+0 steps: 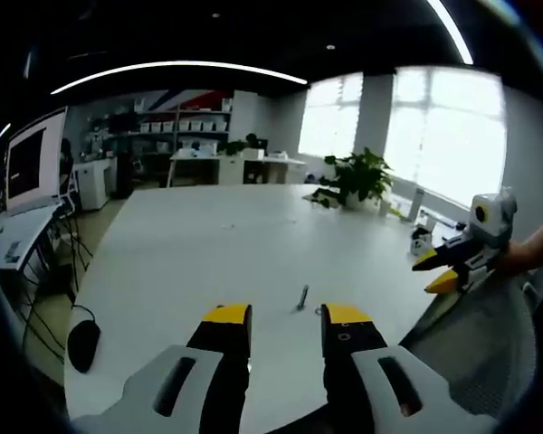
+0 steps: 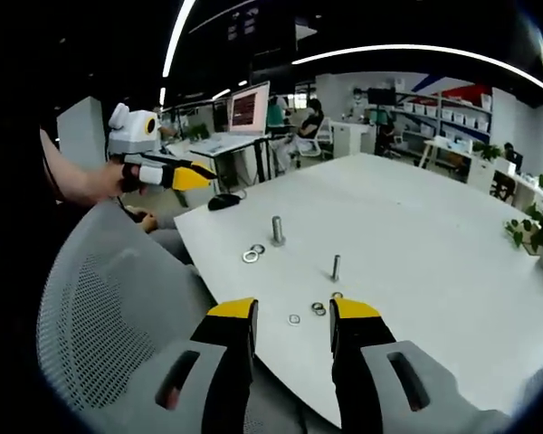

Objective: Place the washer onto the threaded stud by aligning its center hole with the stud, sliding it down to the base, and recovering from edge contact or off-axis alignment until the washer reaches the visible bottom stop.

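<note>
In the right gripper view, the right gripper (image 2: 292, 318) with yellow-tipped black jaws hovers spread apart and empty above the near edge of the broad white table (image 2: 416, 226). A slim upright threaded metal stud (image 2: 336, 268) stands on the table just beyond the jaws, and several small silver metal washers (image 2: 319, 308) lie flat on the tabletop near its base, none on the stud. Farther left stands a thicker grey metal bolt (image 2: 277, 230) with two larger flat rings (image 2: 253, 253) beside it. The left gripper (image 2: 192, 175) is held up off the table at the left, over a grey mesh chair back (image 2: 100, 298); whether its jaws are parted I cannot tell there.

In the left gripper view its jaws are apart, empty, with the stud (image 1: 303, 297) between and beyond them
</note>
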Demonstrator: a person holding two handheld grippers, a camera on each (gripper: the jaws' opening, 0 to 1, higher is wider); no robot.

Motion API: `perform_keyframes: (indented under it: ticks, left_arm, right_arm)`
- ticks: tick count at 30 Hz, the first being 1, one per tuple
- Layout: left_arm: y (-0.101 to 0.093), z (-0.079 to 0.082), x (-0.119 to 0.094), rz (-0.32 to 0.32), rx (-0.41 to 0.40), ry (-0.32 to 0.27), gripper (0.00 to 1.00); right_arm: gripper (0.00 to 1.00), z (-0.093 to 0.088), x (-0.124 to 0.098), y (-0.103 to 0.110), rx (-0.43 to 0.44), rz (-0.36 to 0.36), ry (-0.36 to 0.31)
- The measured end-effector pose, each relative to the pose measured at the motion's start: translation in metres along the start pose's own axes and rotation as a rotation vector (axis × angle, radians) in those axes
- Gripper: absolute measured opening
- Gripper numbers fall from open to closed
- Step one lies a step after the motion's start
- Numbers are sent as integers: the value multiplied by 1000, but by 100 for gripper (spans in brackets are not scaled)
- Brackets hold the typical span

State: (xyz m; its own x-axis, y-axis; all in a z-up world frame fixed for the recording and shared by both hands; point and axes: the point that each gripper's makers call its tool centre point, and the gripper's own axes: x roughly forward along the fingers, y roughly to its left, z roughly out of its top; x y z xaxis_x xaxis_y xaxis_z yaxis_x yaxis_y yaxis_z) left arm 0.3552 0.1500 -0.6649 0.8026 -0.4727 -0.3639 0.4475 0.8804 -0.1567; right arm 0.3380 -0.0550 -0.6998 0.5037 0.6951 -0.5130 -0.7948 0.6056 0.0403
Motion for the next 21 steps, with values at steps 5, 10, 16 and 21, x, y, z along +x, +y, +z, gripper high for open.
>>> perform_keyframes:
  ticks: [5,10,16,21]
  left_arm:
    - [0,-1,0,4,2,3,28]
    - [3,-1,0,9,-10,5,29]
    - [3,-1,0,8,-16,5,28]
    - [-1,2,-1,5,35,1,25]
  right_arm:
    - [34,-4,0,0,3,-4,16]
    - [34,-4,1,-2,9,-9,19]
    - [34,-4,0,-4,12,-20,17]
    - [34,-5,0,-4,10,-16,21]
